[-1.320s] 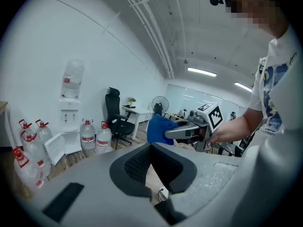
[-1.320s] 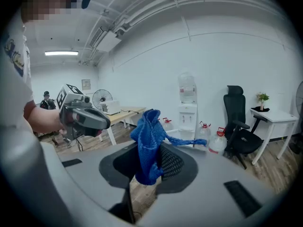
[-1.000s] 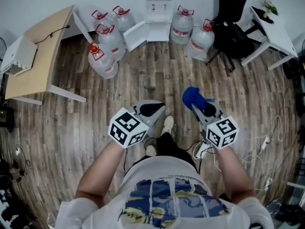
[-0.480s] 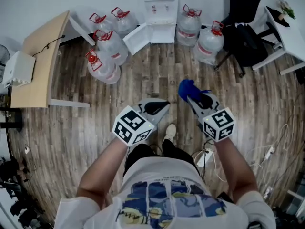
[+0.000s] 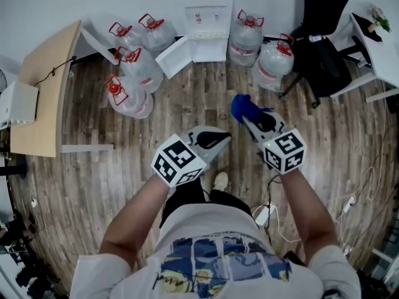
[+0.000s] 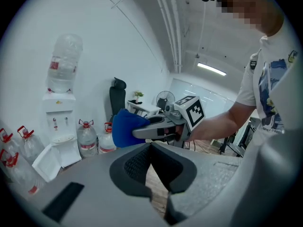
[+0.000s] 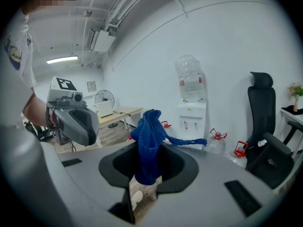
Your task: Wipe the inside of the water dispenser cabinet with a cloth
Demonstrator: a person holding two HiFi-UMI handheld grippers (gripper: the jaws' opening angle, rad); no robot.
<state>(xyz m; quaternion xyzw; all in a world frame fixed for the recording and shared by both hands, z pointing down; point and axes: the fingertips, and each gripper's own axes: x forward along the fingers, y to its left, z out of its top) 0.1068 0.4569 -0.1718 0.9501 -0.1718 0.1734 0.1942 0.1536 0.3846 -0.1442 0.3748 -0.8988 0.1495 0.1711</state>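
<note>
The white water dispenser (image 5: 206, 8) stands against the far wall, its low cabinet door (image 5: 176, 56) swung open to the left. My right gripper (image 5: 247, 118) is shut on a blue cloth (image 5: 243, 108), which bunches up between the jaws and trails a strip to the right in the right gripper view (image 7: 147, 136). My left gripper (image 5: 222, 137) is held beside it, shut and with nothing in it. Both are over the wooden floor, well short of the dispenser (image 7: 191, 112). The left gripper view shows the cloth (image 6: 124, 127) and the dispenser (image 6: 59, 112).
Several large water bottles (image 5: 131, 73) stand left of the dispenser, and more bottles (image 5: 260, 48) to its right. A black office chair (image 5: 321, 36) and a white table (image 5: 380, 42) are at the right, a wooden desk (image 5: 43, 86) at the left. Cables (image 5: 274, 213) lie by the person's feet.
The person has stepped toward the dispenser, and both grippers have moved forward with them. The cloth stays in the right gripper.
</note>
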